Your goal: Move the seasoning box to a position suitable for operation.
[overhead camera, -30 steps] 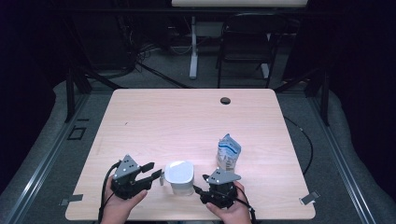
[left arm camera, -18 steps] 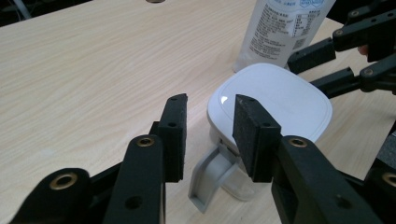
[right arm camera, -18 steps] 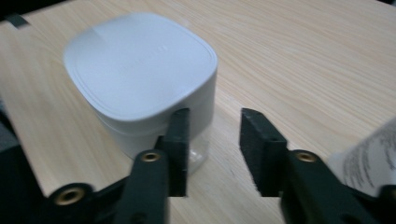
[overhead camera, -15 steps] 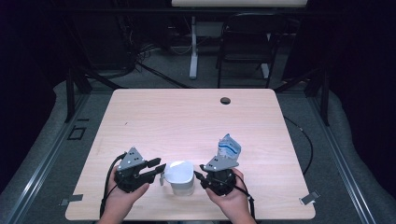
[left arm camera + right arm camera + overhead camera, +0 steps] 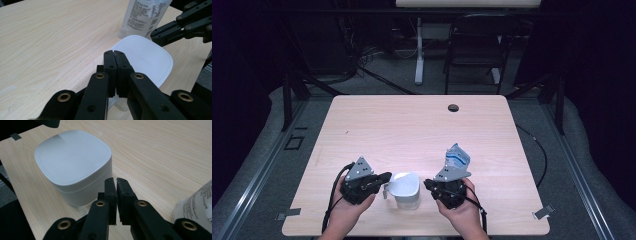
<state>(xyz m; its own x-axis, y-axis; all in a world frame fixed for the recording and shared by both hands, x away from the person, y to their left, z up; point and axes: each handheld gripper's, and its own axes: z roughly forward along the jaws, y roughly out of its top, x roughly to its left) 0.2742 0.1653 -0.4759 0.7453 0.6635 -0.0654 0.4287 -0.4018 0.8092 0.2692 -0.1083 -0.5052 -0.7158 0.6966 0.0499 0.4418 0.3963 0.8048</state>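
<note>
A white, rounded-square container (image 5: 406,189) with a lid (image 5: 147,60) stands near the table's front edge, between my two grippers. My left gripper (image 5: 382,179) points at it from the left; its jaws have just been closing and now stand shut with nothing between them (image 5: 114,52), tips at the lid's rim. My right gripper (image 5: 428,184) points at it from the right; its jaws also have just been closing and are shut and empty (image 5: 116,180), just short of the container's side wall (image 5: 72,160). A blue-and-white printed pouch (image 5: 458,159) stands upright behind the right gripper.
The wooden table (image 5: 412,130) has a dark round hole (image 5: 453,107) near its far edge. A chair (image 5: 477,55) and a stand's legs are on the floor beyond the table. The table's front edge lies just under both hands.
Both grippers' jaws have gone from open to shut, on nothing. The right gripper has swung from beside the pouch to point left at the container. The left gripper has barely moved.
</note>
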